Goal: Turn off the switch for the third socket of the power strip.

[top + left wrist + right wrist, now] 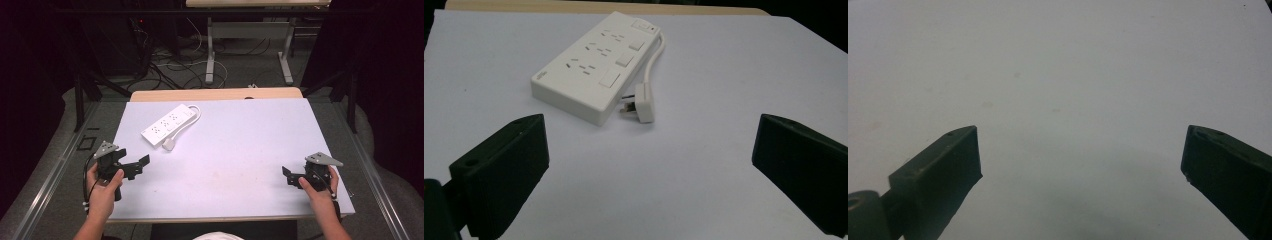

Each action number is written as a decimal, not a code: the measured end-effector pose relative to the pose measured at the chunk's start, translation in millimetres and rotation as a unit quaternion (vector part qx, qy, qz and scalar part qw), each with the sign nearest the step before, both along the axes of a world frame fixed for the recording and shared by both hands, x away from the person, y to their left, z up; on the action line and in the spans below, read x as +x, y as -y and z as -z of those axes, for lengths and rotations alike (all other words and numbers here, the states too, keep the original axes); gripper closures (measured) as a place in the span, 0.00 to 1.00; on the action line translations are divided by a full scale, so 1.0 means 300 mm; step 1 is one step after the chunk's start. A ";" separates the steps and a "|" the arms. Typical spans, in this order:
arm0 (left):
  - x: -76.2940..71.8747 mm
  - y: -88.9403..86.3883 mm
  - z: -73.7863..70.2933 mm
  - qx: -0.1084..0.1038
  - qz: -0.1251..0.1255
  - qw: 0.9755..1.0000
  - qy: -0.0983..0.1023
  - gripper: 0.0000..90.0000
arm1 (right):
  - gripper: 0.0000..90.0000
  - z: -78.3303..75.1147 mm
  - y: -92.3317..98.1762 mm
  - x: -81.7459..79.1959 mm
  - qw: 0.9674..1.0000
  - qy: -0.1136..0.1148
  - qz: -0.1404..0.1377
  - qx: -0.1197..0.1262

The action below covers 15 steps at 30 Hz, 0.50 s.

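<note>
A white power strip (pixel 168 124) (pixel 594 67) lies on the white table top (pixel 235 150) toward the back left, its cord looped round and its white plug (pixel 169 145) (pixel 643 103) resting beside it. My left gripper (pixel 141 165) (pixel 649 165) is held at the table's left front, open and empty, facing the strip from a short way off. My right gripper (pixel 287 176) (pixel 1080 170) hovers at the right front, open, with bare table between its jaws.
Beyond the white top, a strip of the wooden table edge (pixel 215 94) shows at the back. Cables (pixel 175 70) and metal table legs (pixel 210 55) stand on the floor behind. Dark frames flank both sides.
</note>
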<state>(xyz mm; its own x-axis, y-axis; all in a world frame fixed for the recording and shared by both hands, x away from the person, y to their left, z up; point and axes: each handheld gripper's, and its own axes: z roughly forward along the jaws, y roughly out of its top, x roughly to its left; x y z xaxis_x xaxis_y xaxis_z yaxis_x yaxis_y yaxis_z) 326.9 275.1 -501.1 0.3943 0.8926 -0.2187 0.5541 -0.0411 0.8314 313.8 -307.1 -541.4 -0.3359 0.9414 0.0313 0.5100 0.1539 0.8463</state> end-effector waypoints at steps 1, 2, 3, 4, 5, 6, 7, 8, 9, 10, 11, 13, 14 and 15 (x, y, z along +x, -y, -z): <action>-0.002 -0.005 0.011 0.000 -0.002 1.000 -0.002 0.02 | 0.02 0.001 0.000 0.000 1.000 0.001 0.002 -0.001; -0.003 -0.008 0.022 -0.003 -0.004 1.000 -0.003 0.02 | 0.02 0.002 -0.001 0.001 1.000 0.001 0.004 0.000; -0.004 -0.012 0.029 -0.002 -0.004 1.000 -0.004 0.02 | 0.02 0.002 0.000 0.001 1.000 0.001 0.003 0.000; -0.007 -0.016 0.041 -0.001 -0.006 1.000 -0.004 0.02 | 0.02 0.002 0.000 0.001 1.000 0.001 0.003 -0.001; -0.009 -0.020 0.050 0.001 -0.008 1.000 -0.005 0.02 | 0.02 0.002 0.000 0.001 1.000 0.000 0.003 -0.001; -0.009 -0.024 0.059 0.001 -0.009 1.000 -0.004 0.02 | 0.02 0.002 0.000 0.001 1.000 0.000 0.003 -0.001; -0.010 -0.028 0.066 0.002 -0.011 1.000 -0.004 0.02 | 0.02 0.002 0.000 0.001 1.000 0.000 0.003 -0.001; -0.011 -0.032 0.073 0.002 -0.013 1.000 -0.004 0.02 | 0.02 0.002 0.000 0.001 1.000 0.000 0.003 -0.001; -0.012 -0.035 0.080 0.002 -0.015 1.000 -0.003 0.02 | 0.02 0.002 0.000 0.001 1.000 0.000 0.003 -0.002; -0.013 -0.040 0.085 0.007 -0.016 1.000 -0.003 0.02 | 0.02 0.002 -0.001 0.002 1.000 0.000 0.002 -0.002; -0.014 -0.044 0.091 0.005 -0.017 1.000 -0.004 0.02 | 0.02 0.001 -0.001 0.001 1.000 -0.003 0.000 0.000; -0.016 -0.052 0.101 0.002 -0.018 1.000 -0.004 0.02 | 0.02 0.001 -0.001 0.000 1.000 -0.003 -0.001 -0.001; -0.017 -0.055 0.106 0.001 -0.019 1.000 -0.006 0.02 | 0.02 0.001 -0.001 0.001 1.000 -0.003 -0.001 -0.001; -0.017 -0.059 0.111 0.001 -0.022 1.000 -0.006 0.02 | 0.02 0.001 -0.002 0.001 1.000 -0.003 -0.001 0.000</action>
